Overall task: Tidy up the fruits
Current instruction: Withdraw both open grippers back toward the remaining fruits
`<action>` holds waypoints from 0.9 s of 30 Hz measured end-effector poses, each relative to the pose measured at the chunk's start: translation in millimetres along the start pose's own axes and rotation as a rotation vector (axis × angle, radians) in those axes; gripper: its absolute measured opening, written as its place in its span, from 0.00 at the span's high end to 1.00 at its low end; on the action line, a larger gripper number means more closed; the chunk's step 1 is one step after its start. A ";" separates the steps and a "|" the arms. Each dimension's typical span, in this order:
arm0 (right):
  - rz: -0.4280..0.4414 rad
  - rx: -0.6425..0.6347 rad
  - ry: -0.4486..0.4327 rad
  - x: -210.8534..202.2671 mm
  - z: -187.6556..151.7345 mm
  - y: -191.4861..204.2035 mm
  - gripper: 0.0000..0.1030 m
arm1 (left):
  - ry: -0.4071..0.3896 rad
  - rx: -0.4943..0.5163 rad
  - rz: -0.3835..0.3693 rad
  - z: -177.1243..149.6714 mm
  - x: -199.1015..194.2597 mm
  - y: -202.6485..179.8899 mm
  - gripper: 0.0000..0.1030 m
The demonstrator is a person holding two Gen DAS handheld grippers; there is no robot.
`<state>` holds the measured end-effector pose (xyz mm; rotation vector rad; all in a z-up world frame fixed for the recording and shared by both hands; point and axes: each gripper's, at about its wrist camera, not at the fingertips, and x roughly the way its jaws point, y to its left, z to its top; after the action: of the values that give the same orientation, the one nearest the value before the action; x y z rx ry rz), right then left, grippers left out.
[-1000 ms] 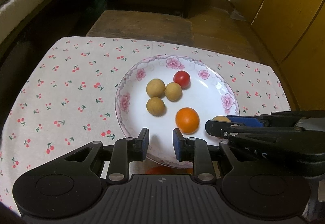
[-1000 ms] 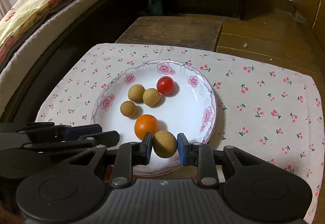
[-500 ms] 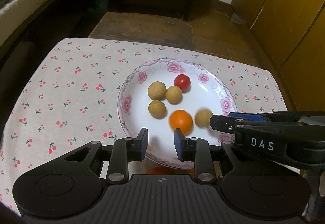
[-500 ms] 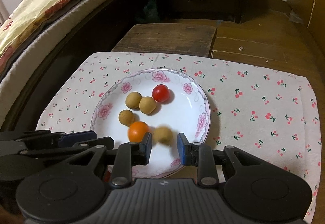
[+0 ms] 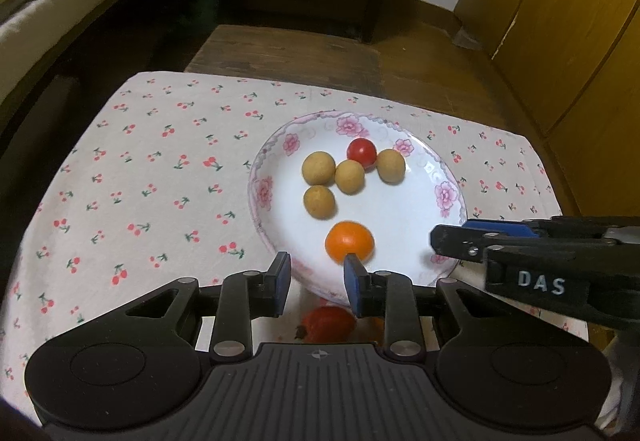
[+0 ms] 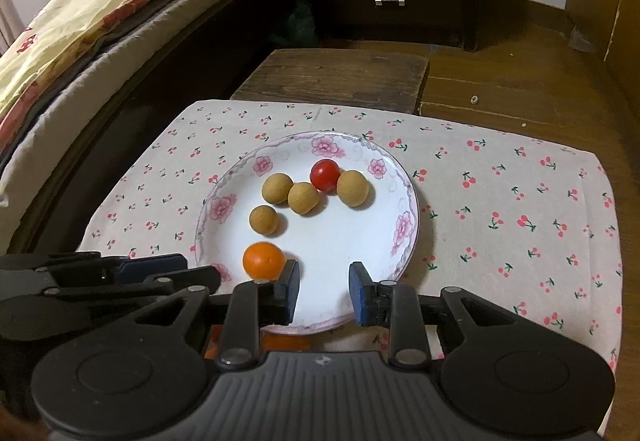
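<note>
Both grippers hover low over the near rim of the flowered plate point(image 5: 256, 197), pointing down at it. The plate sits on the cherry-print cloth point(image 5: 160, 181) covering the table.

On the plate:
- four tan round fruits point(image 5: 318, 168) sit toward the far side, one of them touching the red cherry tomato point(image 5: 361, 152)
- the orange fruit point(image 5: 350, 240) sits alone near the front rim

Left gripper point(image 5: 316, 273): the jaws have just been easing a little wider. They stand spread with nothing between them, and the orange fruit lies just beyond the right-hand pad.

Right gripper point(image 6: 324, 277): the jaws stand apart over bare plate and pinch nothing.

Step, as I judge it: between placements. Six pieces are on the plate and neither gripper is carrying anything.

Still off the plate is a red fruit point(image 5: 328, 325), lying on the cloth just in front of the rim and half hidden under the left gripper. Something orange sits beside it, too hidden to name.

The next move probably calls for pulling a gripper back toward that red fruit, opening wider, closing gently on its sides, then lifting it over the rim. The risk is the round fruits rolling if the plate gets nudged.
</note>
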<state>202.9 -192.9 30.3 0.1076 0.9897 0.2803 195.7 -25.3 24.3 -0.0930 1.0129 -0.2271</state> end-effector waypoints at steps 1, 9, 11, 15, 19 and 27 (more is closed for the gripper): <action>-0.001 0.000 -0.001 -2.6 -1.1 0.9 0.73 | -0.001 -0.003 0.000 -1.2 -1.9 1.3 0.64; 0.023 0.006 0.006 -16.7 -16.0 9.1 0.72 | 0.000 -0.019 -0.017 -17.7 -17.3 8.6 0.61; 0.022 0.005 0.013 -17.8 -22.0 11.5 0.72 | 0.005 -0.017 -0.018 -22.0 -19.5 9.0 0.61; 0.022 0.007 0.026 -19.5 -31.4 13.3 0.72 | 0.011 -0.018 -0.023 -29.2 -22.6 9.5 0.59; 0.023 0.024 0.036 -20.5 -37.5 10.4 0.72 | 0.017 -0.018 -0.034 -33.6 -23.4 8.6 0.58; 0.060 0.030 0.056 -15.3 -42.4 16.2 0.67 | 0.021 -0.018 -0.041 -36.8 -24.4 8.9 0.56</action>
<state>156.6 -183.2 23.0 0.1571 1.0479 0.3247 153.3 -10.0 23.5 -0.1279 1.0348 -0.2569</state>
